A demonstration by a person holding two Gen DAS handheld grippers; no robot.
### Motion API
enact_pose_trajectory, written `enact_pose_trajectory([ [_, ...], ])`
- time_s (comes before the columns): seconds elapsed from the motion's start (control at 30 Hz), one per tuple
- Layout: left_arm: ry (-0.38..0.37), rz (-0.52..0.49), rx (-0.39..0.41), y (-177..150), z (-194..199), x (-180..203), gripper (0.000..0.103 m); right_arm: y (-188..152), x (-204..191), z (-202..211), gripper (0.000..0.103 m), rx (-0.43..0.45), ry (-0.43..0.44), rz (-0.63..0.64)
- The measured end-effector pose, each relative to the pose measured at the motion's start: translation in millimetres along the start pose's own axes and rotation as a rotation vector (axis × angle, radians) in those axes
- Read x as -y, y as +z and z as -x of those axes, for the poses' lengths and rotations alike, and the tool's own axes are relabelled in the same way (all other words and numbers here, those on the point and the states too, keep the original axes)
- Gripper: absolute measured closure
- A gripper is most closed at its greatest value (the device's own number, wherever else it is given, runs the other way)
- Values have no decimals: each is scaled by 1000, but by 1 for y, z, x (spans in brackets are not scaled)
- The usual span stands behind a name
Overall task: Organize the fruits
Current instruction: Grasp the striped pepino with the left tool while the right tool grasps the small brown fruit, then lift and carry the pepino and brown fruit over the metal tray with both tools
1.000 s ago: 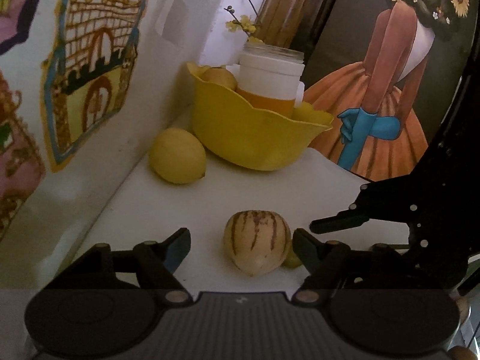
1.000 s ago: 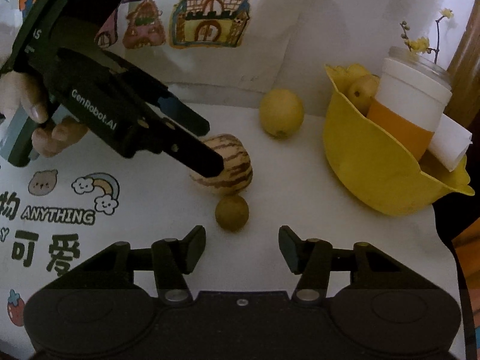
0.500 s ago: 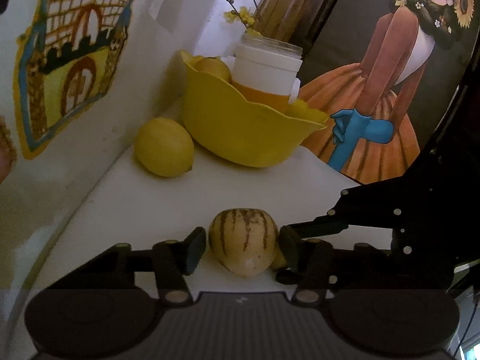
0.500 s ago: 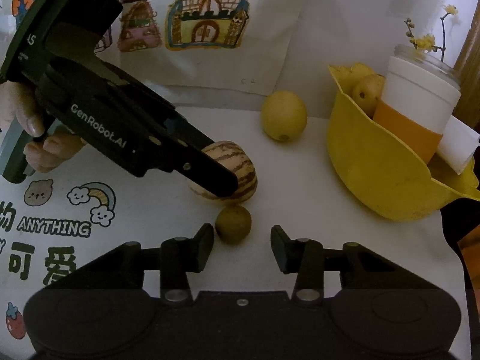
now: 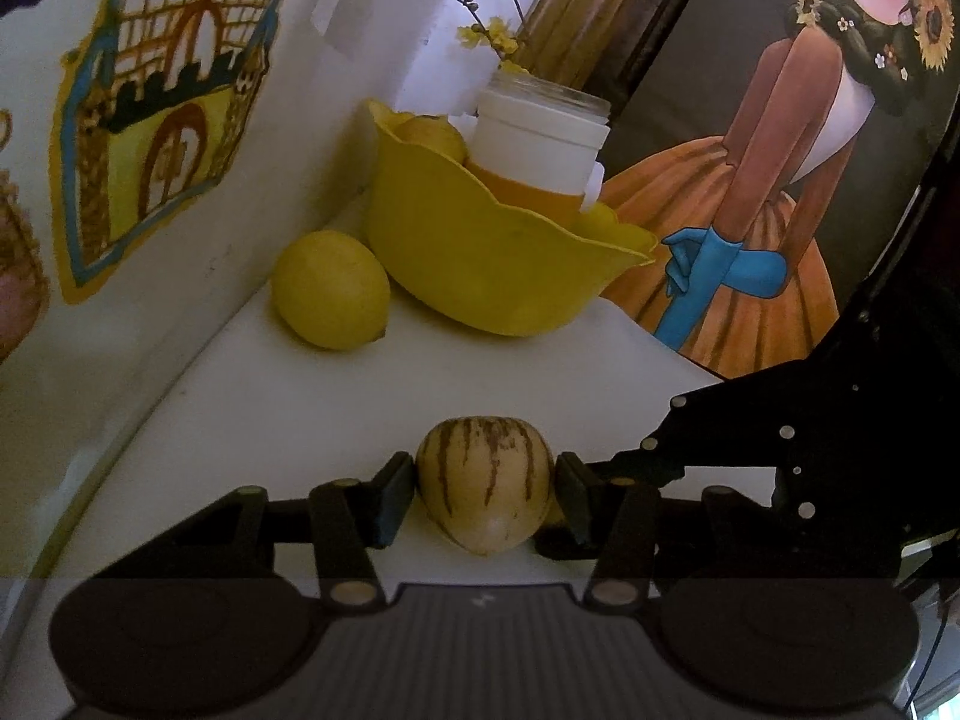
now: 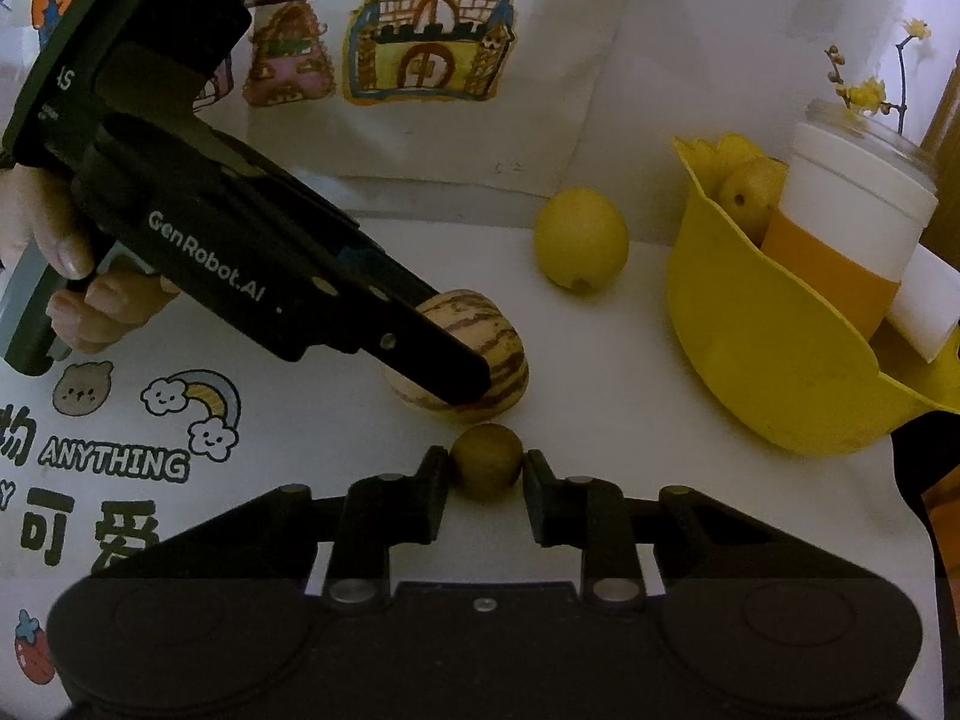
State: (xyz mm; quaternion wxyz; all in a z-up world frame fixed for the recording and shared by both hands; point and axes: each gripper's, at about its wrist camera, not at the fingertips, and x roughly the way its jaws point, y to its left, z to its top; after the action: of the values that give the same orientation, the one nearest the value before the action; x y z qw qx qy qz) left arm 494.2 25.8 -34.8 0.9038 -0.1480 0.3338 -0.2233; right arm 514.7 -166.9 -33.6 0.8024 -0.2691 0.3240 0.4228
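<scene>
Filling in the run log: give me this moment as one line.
left hand-held gripper: shut on striped fruit | right hand-held gripper: shut on small brown fruit | lemon: beside bowl

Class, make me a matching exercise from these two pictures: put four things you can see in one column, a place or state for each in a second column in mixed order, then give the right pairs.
Things:
1. striped fruit
2. small brown fruit
3. lemon
4. white and orange jar

Places or states:
A. standing inside the yellow bowl
B. gripped by the right gripper
C. lying loose on the table beside the bowl
D. gripped by the left gripper

Pairs: 1-D, 2-B, 3-C, 4-A
</scene>
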Motion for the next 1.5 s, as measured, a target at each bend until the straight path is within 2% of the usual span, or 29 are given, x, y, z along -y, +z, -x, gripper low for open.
enact_pose_trajectory([
  [0.17,22,-26,-2,0,6,1,48,-7,-6,4,75,-9,-9,3],
  [0.3,53,-88,-1,1,7,5,48,-17,-10,9,75,-15,-17,-3],
  [0.57,116,-130,4,6,-6,20,47,-37,-13,14,75,-24,-34,-28],
  [0.83,171,-181,-10,11,-19,30,46,-43,-21,8,75,-20,-39,-36],
  [1.13,165,-142,2,12,-20,25,47,-51,-28,5,75,-4,-54,-56],
  [1.23,179,-110,11,8,-14,24,47,-54,-29,7,75,12,-56,-76],
  [1.33,195,-121,16,3,-7,26,47,-53,-32,12,75,29,-64,-84],
  [1.5,174,-120,29,-8,12,31,47,-54,-38,27,75,57,-69,-94],
])
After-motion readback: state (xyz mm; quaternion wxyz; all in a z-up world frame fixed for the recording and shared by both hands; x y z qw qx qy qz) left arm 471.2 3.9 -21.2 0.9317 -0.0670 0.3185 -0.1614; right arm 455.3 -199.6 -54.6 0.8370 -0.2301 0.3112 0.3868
